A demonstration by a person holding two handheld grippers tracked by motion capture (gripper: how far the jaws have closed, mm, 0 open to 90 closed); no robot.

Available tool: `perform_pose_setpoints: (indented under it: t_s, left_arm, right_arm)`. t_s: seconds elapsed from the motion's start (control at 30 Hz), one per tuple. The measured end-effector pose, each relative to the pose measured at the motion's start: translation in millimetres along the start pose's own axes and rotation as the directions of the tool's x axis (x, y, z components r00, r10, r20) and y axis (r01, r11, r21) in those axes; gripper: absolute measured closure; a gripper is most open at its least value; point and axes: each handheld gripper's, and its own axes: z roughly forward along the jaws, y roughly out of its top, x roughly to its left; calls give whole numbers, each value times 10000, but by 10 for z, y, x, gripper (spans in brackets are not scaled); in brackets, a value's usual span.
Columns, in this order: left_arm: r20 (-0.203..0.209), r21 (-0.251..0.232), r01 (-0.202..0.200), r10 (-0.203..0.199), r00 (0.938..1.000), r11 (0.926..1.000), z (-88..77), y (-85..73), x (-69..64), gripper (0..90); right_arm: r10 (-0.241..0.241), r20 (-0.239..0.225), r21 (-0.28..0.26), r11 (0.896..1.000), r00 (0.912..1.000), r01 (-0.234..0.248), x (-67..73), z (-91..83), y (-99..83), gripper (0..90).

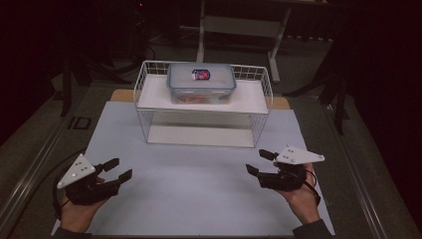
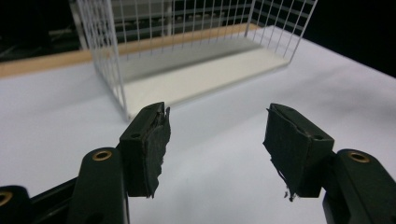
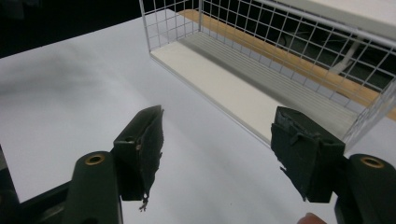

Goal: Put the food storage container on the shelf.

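Lidded food container [image 1: 201,82] sat on wire rack's [image 1: 204,105] upper shelf, untouched; left tool [image 1: 115,169] and right tool [image 1: 260,162] apart, empty, over white bench [image 1: 199,189]; handling remained.

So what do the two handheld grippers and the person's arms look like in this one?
Both the left gripper and the right gripper are black, each with two jaws faced in frayed dark pads and brass-coloured rivets at the joints. Each carries a pale grey three-cornered plate dotted with small marks. A thin black cable loops by the right hand. Dark sleeve cuffs show at the wrists.
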Motion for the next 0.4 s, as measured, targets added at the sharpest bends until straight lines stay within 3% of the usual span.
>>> perform_pose_setpoints:
  t_s: [0.2, 0.4]
  left_arm:
    - [-258, -90, -168, 166, 9995, 9998, -20, -76, -20, 384]
    - [-321, -84, -80, 77, 9995, 9999, 8, -130, -18, 386]
  right_arm:
    - [487, 112, -363, 9982, 9988, -483, -27, -20, -241, 333]
    - [769, 367, -182, 9969, 9964, -763, -66, -28, -433, 329]
